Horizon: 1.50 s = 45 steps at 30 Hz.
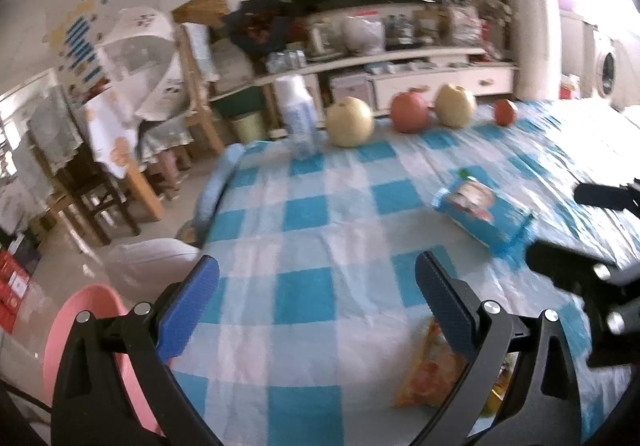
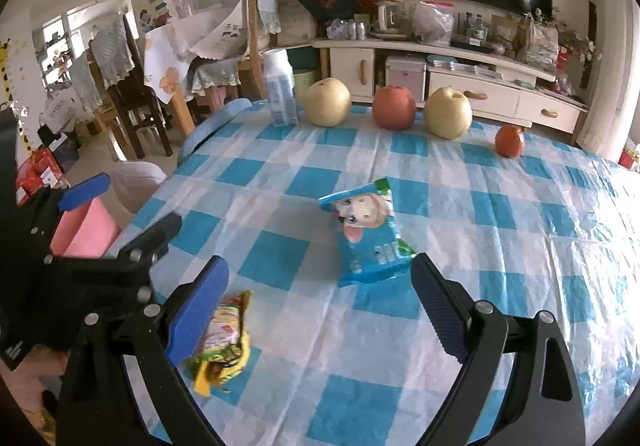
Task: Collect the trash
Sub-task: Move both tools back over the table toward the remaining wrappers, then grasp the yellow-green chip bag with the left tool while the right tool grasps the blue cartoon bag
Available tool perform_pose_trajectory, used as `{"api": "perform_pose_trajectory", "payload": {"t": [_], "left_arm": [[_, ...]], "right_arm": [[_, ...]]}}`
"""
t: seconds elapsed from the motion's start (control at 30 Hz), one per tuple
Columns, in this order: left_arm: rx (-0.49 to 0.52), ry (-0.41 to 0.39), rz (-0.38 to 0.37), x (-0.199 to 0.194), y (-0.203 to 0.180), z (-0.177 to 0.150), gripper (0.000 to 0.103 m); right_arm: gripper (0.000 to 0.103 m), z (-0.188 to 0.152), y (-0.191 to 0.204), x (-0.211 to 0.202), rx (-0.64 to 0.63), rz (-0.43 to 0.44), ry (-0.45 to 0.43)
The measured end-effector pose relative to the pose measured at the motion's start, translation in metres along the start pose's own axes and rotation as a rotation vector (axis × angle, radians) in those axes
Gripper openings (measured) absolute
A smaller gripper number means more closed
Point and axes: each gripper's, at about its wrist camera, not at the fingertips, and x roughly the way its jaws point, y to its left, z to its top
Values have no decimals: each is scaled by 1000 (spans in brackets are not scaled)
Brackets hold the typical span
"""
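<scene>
Hovering over the checked worktop, both grippers, left and right, spread their fingers wide and empty; blue packet and yellow wrapper lie apart.

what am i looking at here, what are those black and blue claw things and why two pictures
They are hand-held tongs, one per hand, each carrying a wide-angle camera looking along its fingers. One picture is from the left tongs, the other from the right tongs. Both are open and hold nothing. On the checked tablecloth lie a blue wrapper and a yellow wrapper, the trash. At the far edge stand a bottle, two pears and two red fruits. A pink bin sits beside the table.
</scene>
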Motion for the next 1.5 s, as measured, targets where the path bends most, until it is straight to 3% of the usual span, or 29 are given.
{"api": "perform_pose_trajectory", "payload": {"t": [0.17, 0.33, 0.5, 0.87, 1.27, 1.43, 1.5], "left_arm": [[32, 13, -87, -2, -10, -4, 99], [83, 44, -252, -5, -23, -12, 99], [132, 80, -346, -6, -31, -26, 99], [174, 152, -435, 5, -40, -42, 99], [190, 217, -437, 23, -52, -49, 98], [139, 244, -450, 31, -51, -47, 77], [133, 259, -445, 34, -53, -48, 74]], "right_arm": [[91, -1, -13, 3, 6, -12, 12], [91, -1, -30, 10, 7, -26, 32], [92, 1, -54, 21, 31, -18, 72], [92, 4, -71, 58, 60, 88, 171], [92, 6, -60, 90, 19, 101, 223], [91, 8, -57, 94, 5, 82, 213], [91, 8, -56, 97, -3, 73, 217]]}}
